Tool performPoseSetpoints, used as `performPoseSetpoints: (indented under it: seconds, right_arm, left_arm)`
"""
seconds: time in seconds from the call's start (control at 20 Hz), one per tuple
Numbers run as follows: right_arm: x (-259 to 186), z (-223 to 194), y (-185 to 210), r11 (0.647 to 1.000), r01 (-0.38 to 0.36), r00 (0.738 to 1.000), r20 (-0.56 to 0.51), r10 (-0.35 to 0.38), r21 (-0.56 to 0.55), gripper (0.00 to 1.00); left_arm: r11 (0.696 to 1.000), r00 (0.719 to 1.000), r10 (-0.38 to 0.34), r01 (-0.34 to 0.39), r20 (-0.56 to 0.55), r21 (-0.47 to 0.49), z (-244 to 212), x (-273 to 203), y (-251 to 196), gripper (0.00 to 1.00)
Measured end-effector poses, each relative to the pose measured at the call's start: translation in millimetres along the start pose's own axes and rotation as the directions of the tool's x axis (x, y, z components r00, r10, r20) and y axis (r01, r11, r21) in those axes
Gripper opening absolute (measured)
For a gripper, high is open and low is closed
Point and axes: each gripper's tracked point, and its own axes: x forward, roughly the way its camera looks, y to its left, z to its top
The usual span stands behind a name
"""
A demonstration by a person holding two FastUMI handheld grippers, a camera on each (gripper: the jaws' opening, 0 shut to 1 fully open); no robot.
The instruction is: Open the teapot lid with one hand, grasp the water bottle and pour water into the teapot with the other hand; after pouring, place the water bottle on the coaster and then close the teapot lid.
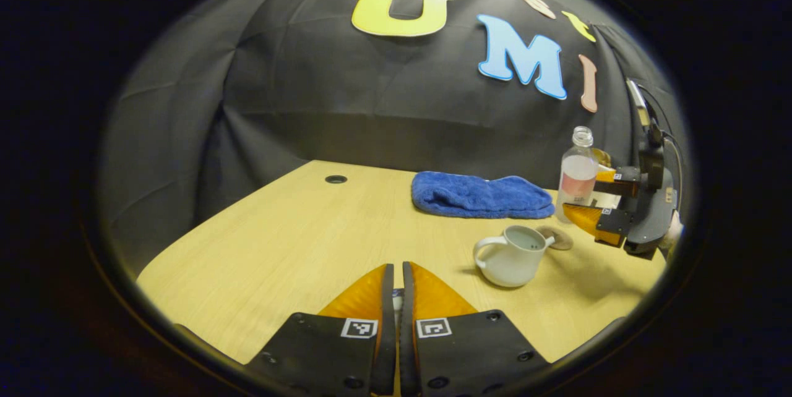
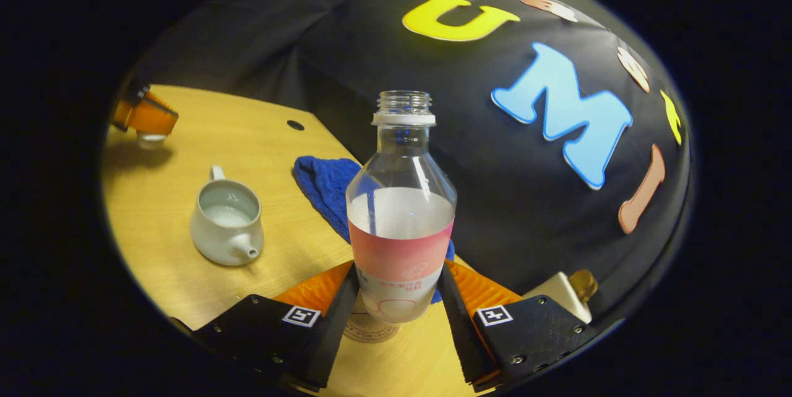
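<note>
Between right gripper (image 2: 396,298) fingers: water bottle (image 2: 401,224), upright, above coaster (image 2: 370,328).

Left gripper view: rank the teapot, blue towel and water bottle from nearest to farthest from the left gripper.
1. Teapot, lid off, ahead to the right of the left gripper.
2. Blue towel, behind the teapot.
3. Water bottle, far right, between the right gripper's fingers; close to the towel's depth.

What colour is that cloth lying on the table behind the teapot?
The cloth is deep blue, plain, with no pattern; the left gripper view shows it best.
</note>
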Motion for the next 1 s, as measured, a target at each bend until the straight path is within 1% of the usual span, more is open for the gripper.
performPoseSetpoints:
  seconds: [0.1, 0.2, 0.3, 0.45, 0.6, 0.9, 1.0]
  right_arm:
    - [3, -5, 5, 0.99, -0.033, 0.999, 0.01, 0.032, 0.135, 0.77]
    - [6, -11, 6, 0.967, -0.045, 0.999, 0.013, 0.043, 0.251, 0.77]
    - [8, -18, 1, 0.944, -0.033, 0.999, 0.008, 0.032, 0.329, 0.77]
    - [15, -26, -5, 0.904, -0.038, 0.999, -0.008, 0.046, 0.426, 0.77]
    - [16, -37, -4, 0.876, -0.043, 0.998, -0.024, 0.062, 0.48, 0.77]
    - [18, -39, -3, 0.872, -0.047, 0.998, -0.018, 0.064, 0.488, 0.77]
    - [18, -43, -3, 0.872, -0.043, 0.997, -0.031, 0.067, 0.488, 0.78]
  left_arm:
    - [1.0, 1.0, -0.001, 0.001, 0.003, 0.003, 1, 0, -2, 0.1]
    - [1.0, 1.0, -0.003, 0.003, 0.007, 0.002, 3, -1, -3, 0.1]
    - [1.0, 1.0, -0.006, 0.006, 0.01, 0.001, 5, -1, -5, 0.09]
    - [1.0, 1.0, -0.014, 0.014, 0.017, -0.001, 10, -2, -9, 0.09]
    - [0.999, 0.999, -0.032, 0.032, 0.032, 0.001, 19, -2, -19, 0.09]
    - [0.996, 0.995, -0.081, 0.079, 0.063, 0.032, 38, 2, -48, 0.1]
    - [0.995, 0.992, -0.099, 0.096, 0.072, 0.038, 45, 4, -59, 0.1]
